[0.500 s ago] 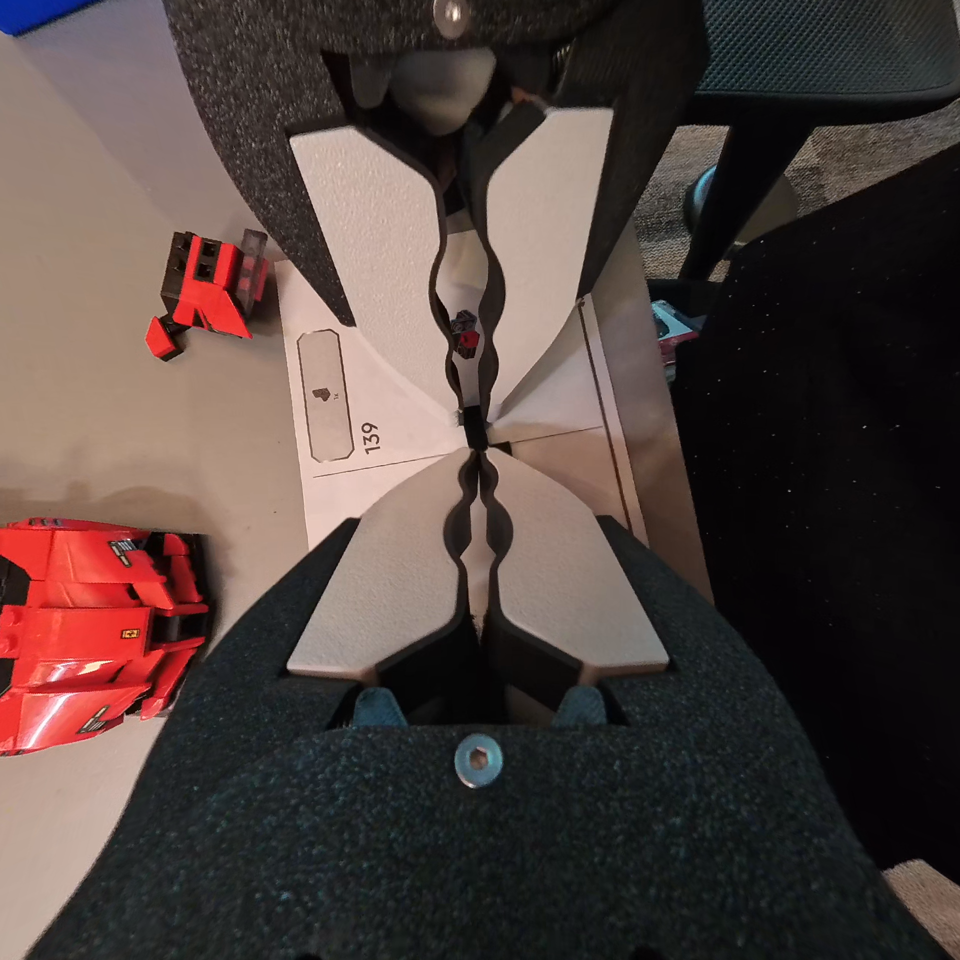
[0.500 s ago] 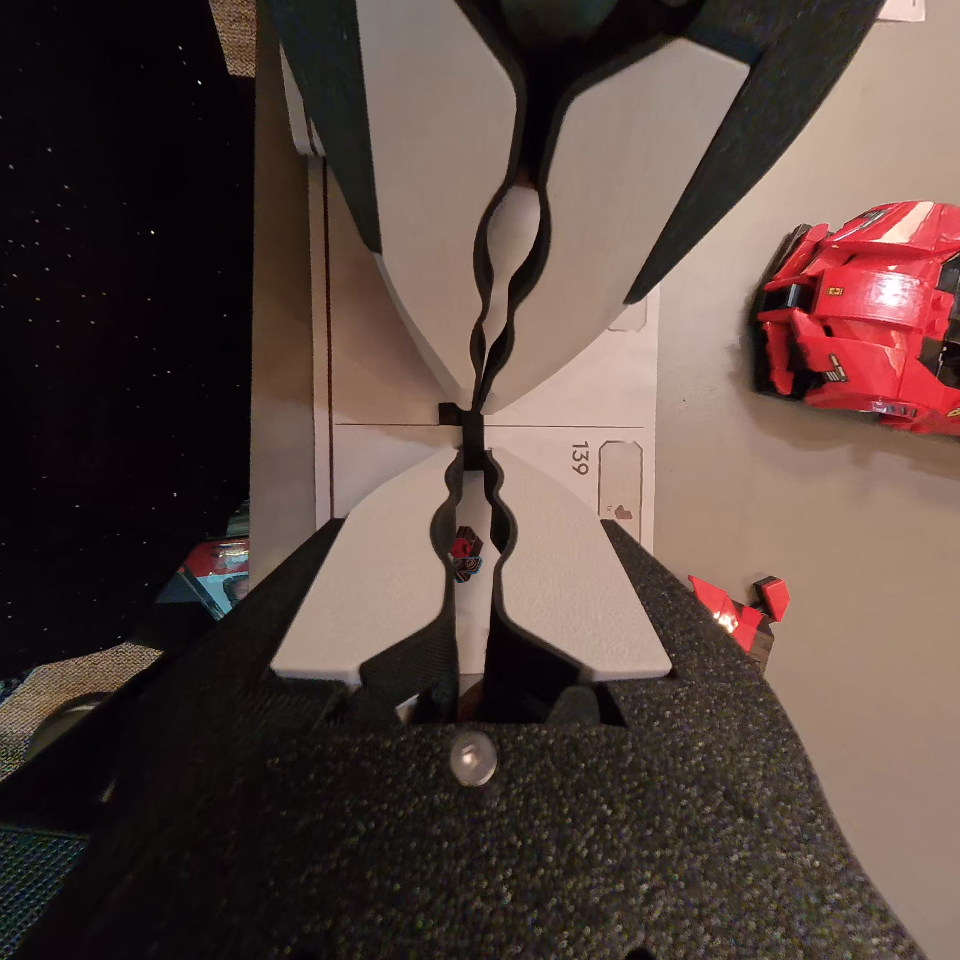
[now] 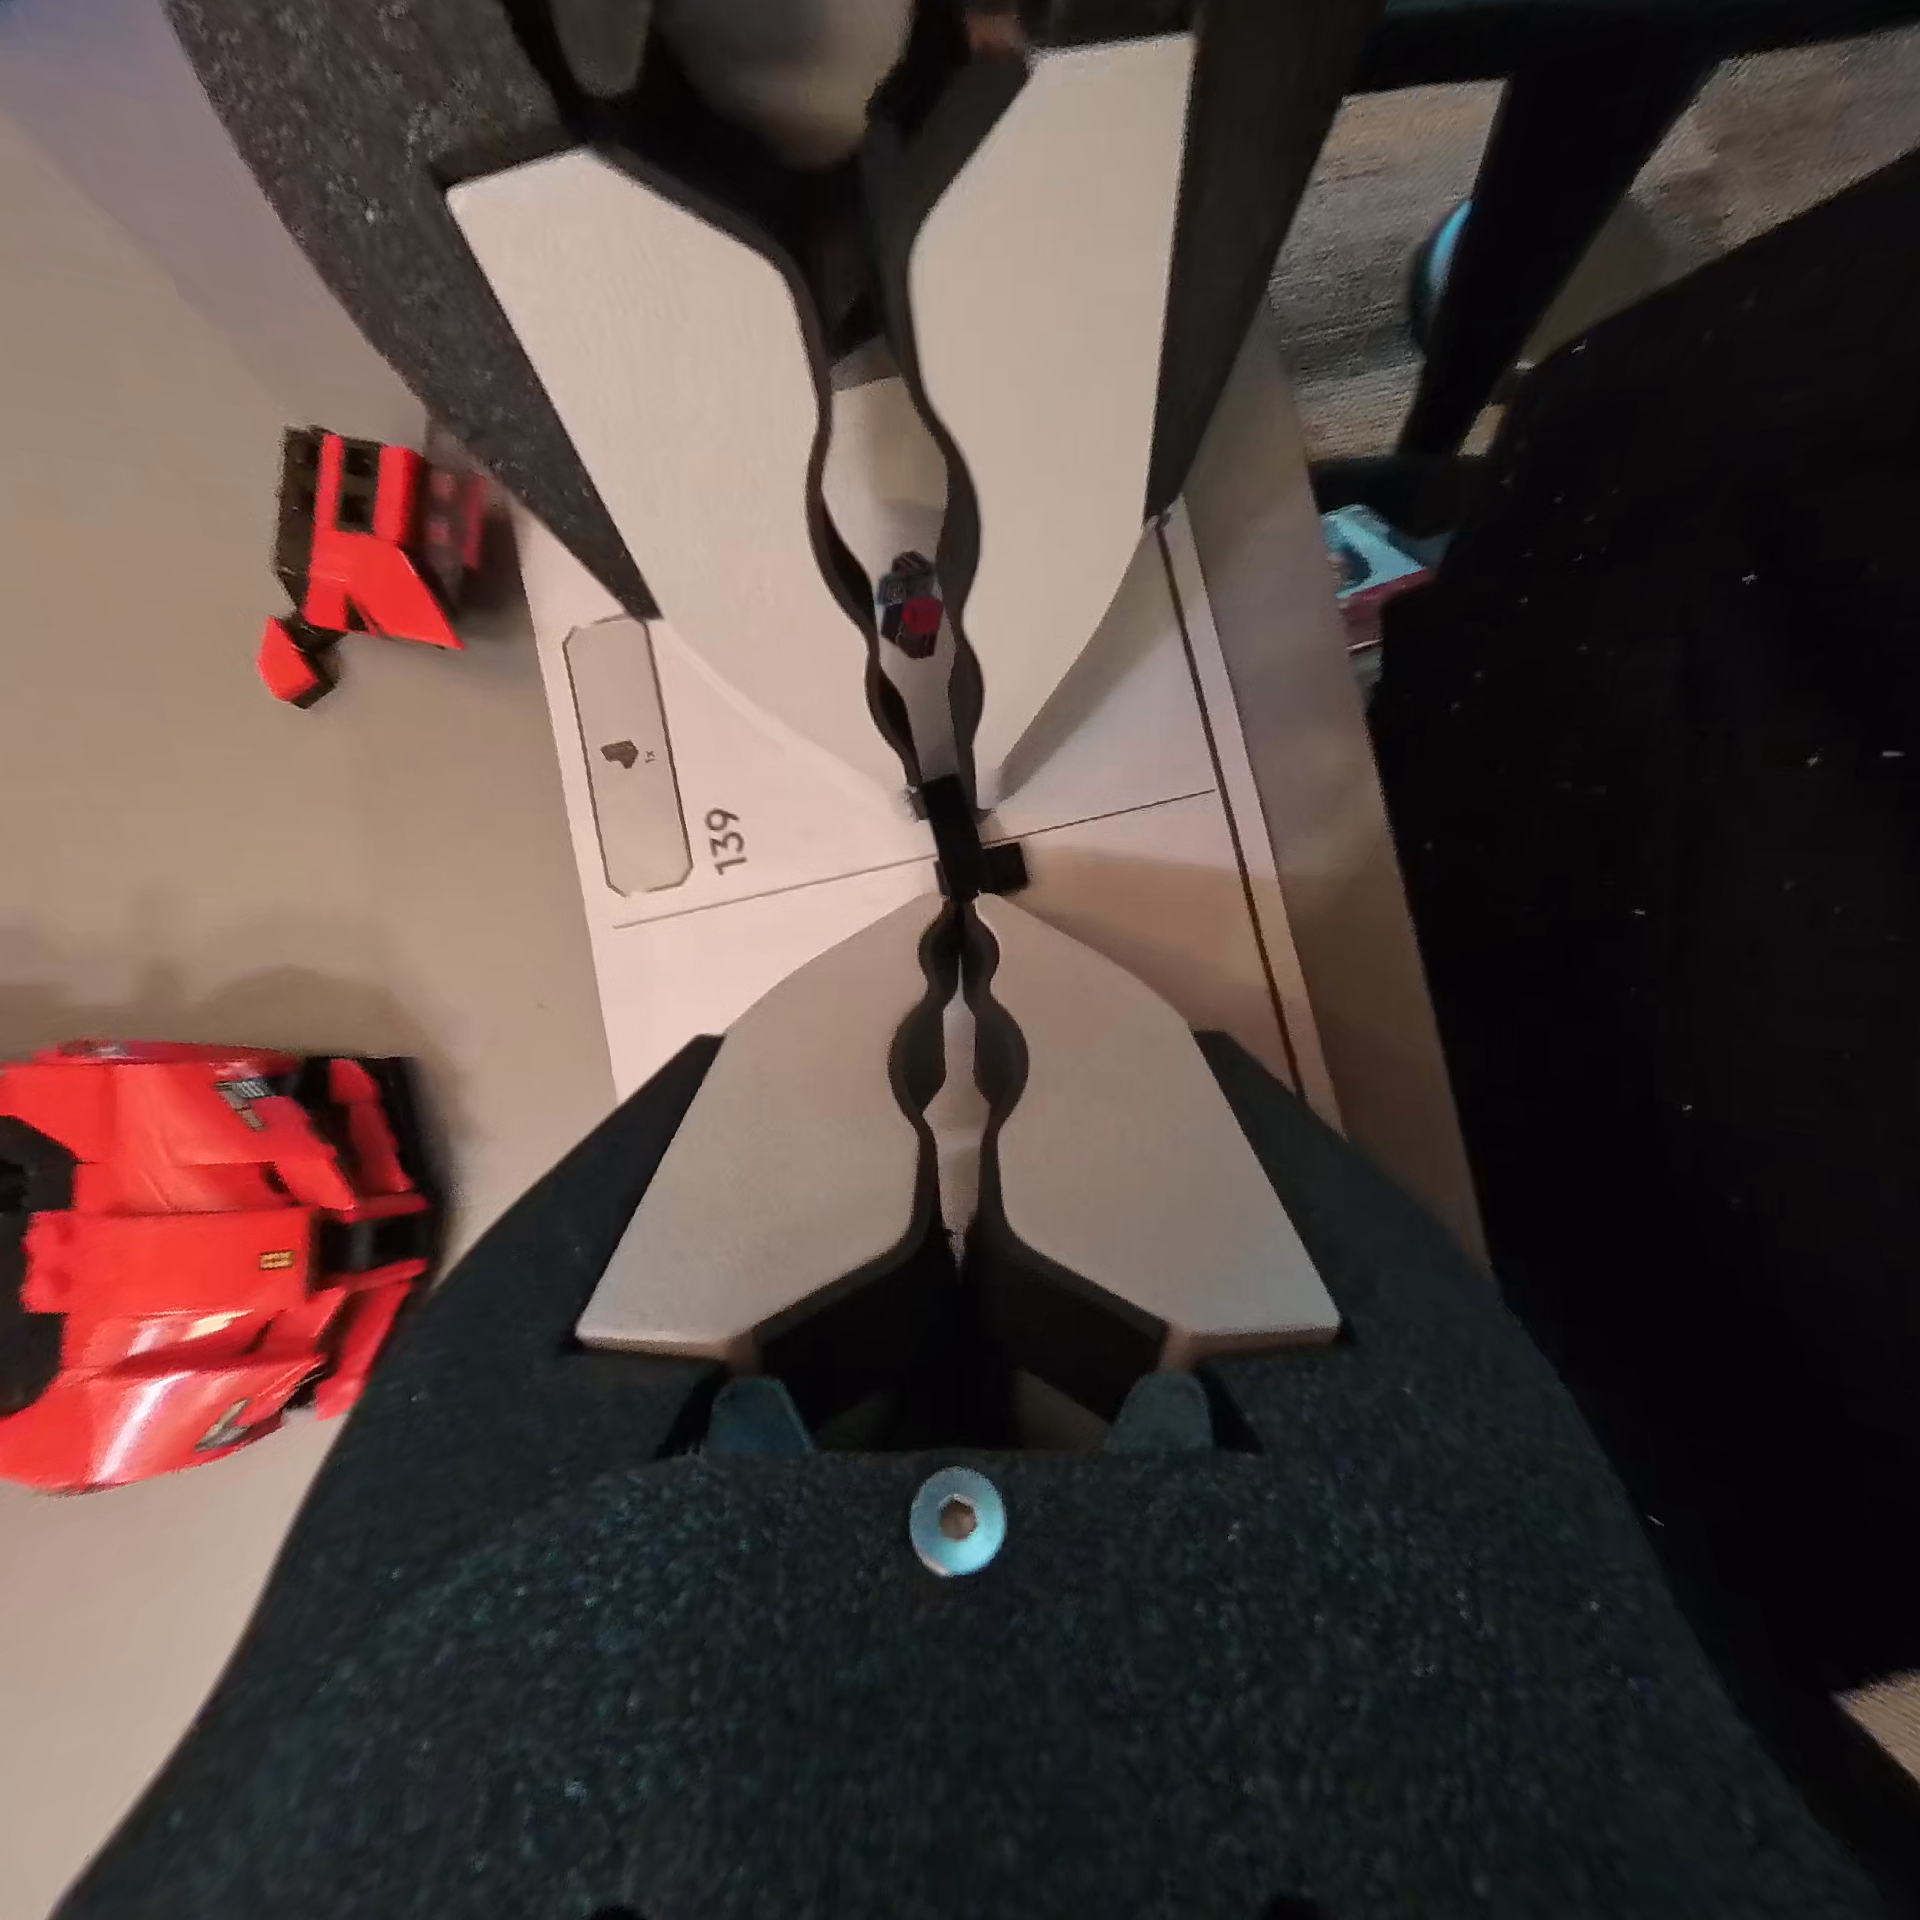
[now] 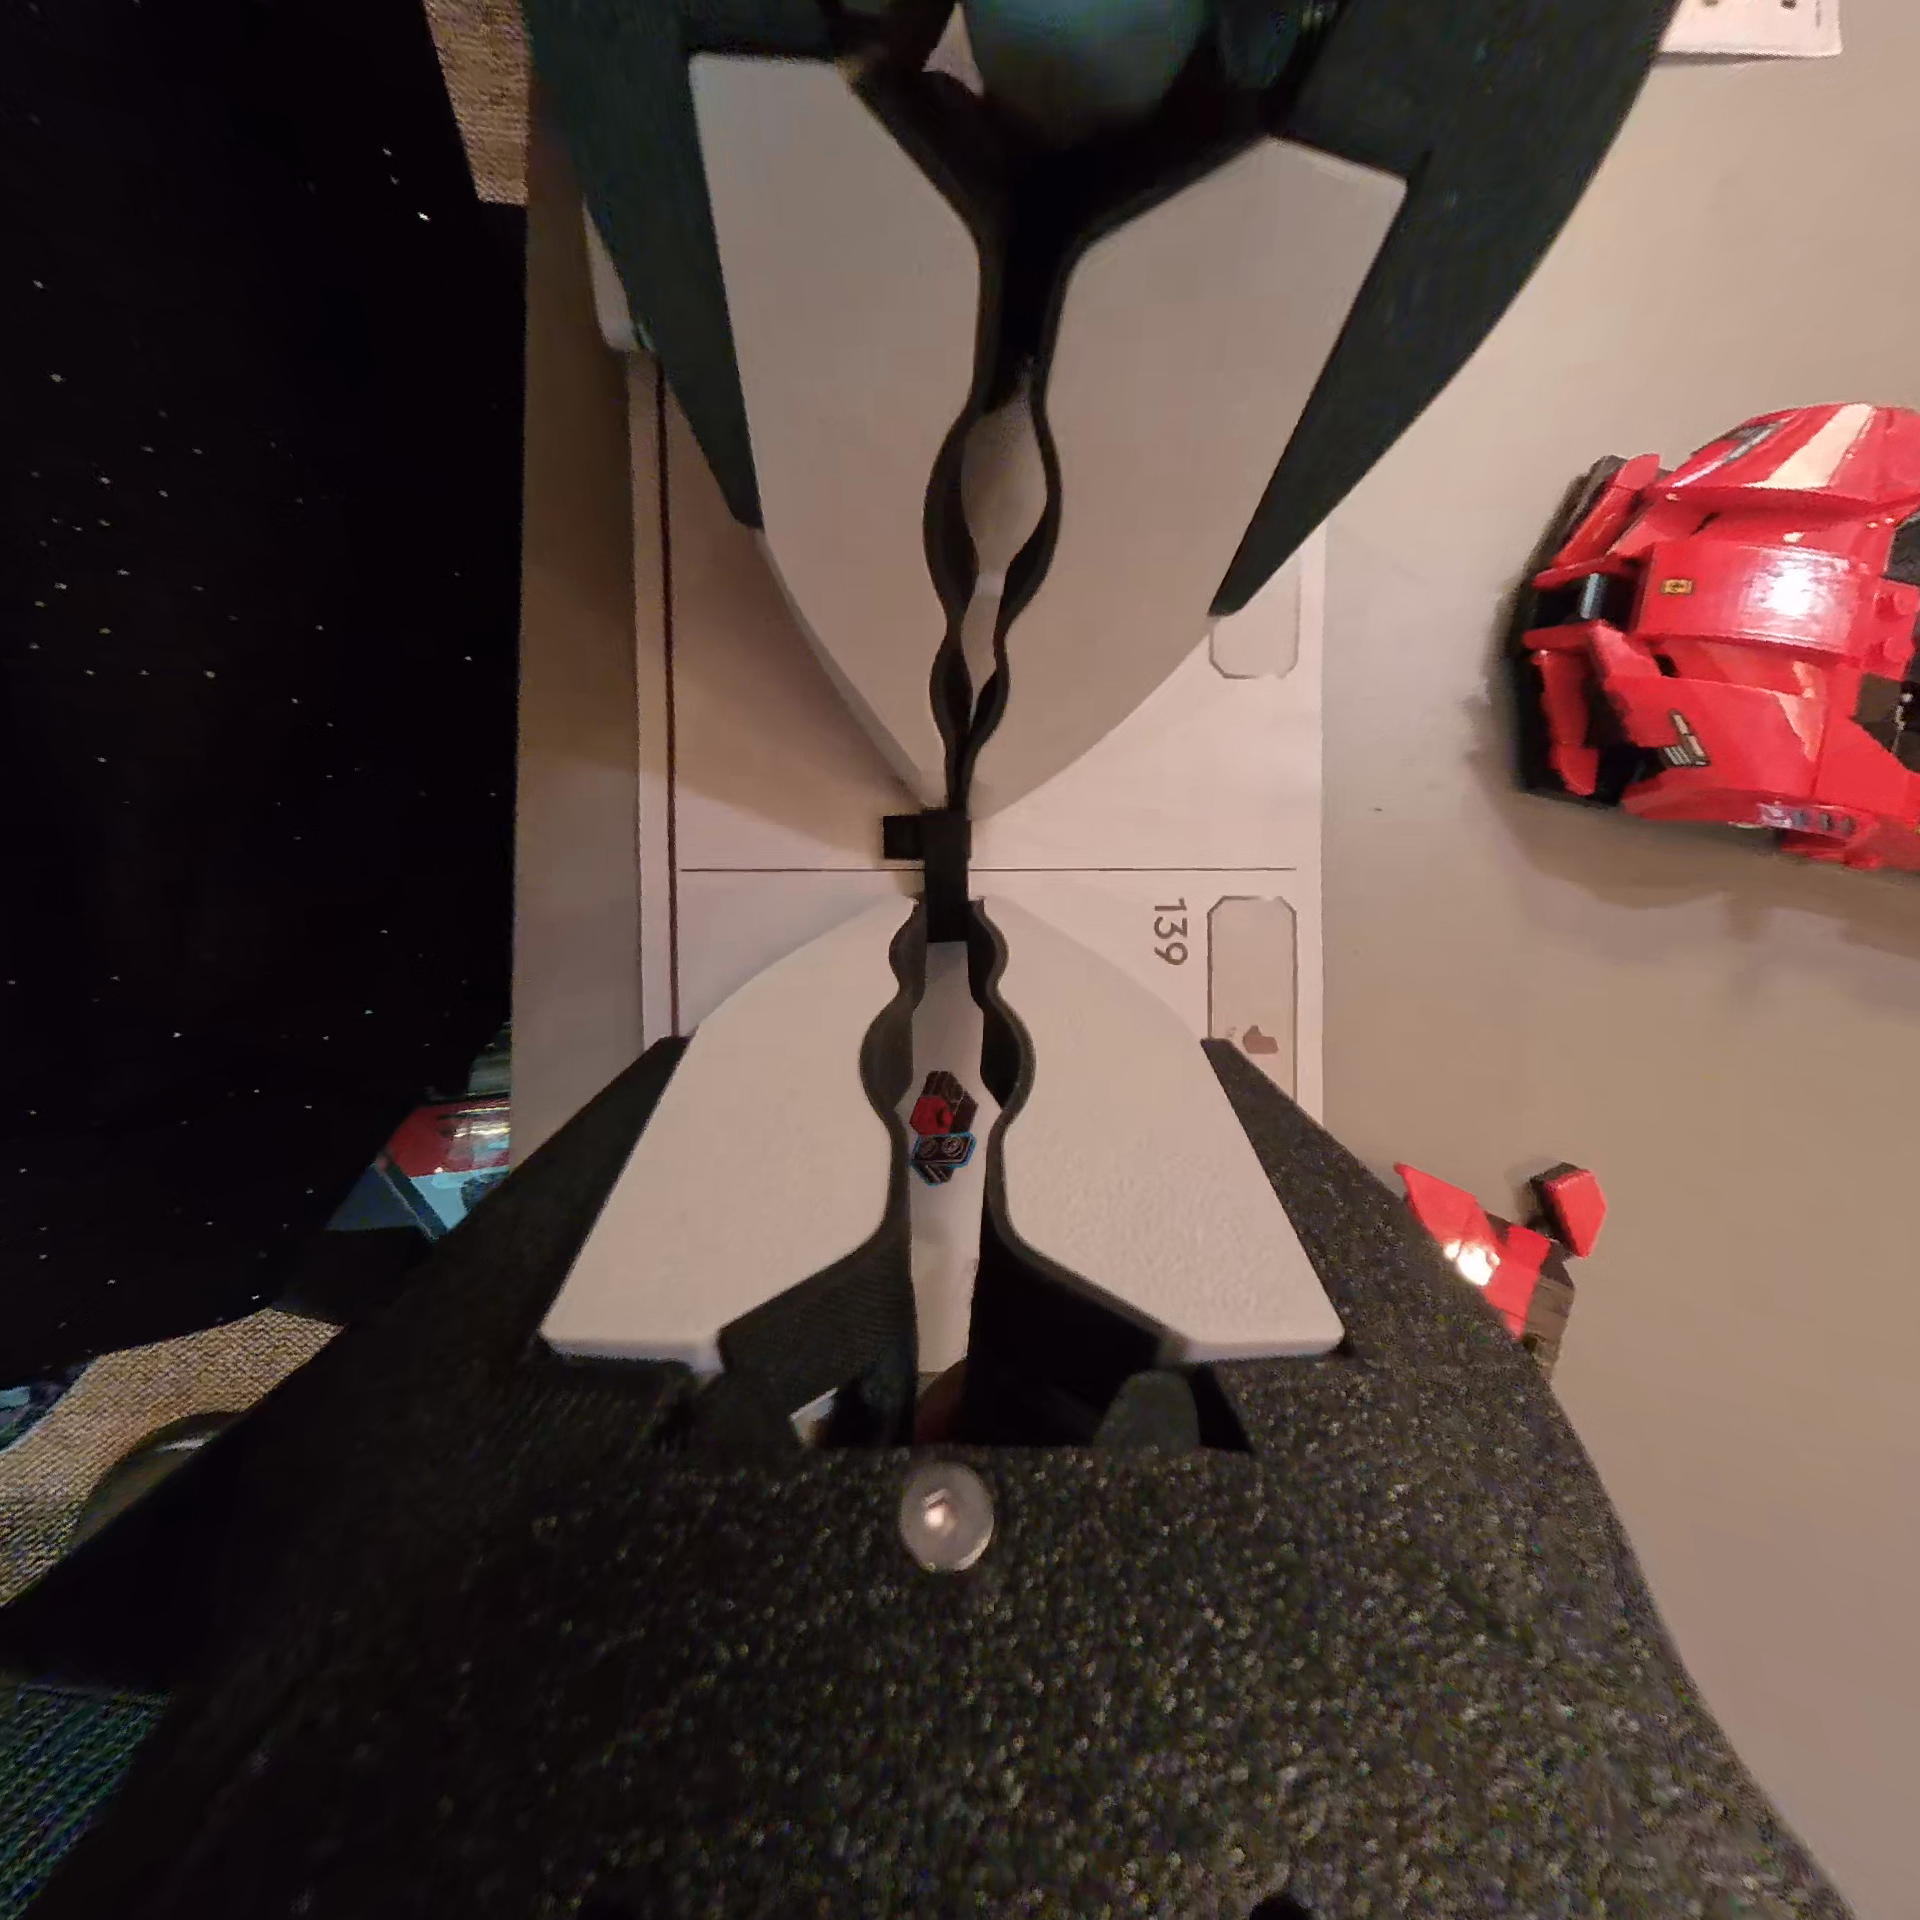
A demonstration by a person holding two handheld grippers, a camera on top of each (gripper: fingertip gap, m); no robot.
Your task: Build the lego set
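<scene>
The small black piece sits between the two grippers, which meet tip to tip above the open instruction booklet. The left gripper has its jaws pressed narrow on the near end of the piece. The right gripper is also closed tight on it from the opposite side, and a short black tab sticks out sideways just past the tips. It looks as if two tiny parts are being pushed together, though the joint itself is too small to see. To do this well, I think both grippers should press along one straight line without twisting, because such a small piece can easily spring out.

Farther out from the left jaws, a small red and black assembly lies on the grey table, and the red car lies nearer to the camera. That side has free room. On the opposite side the table edge is near, just beyond the booklet, with a dark chair behind it, so a dropped piece could fall there.
</scene>
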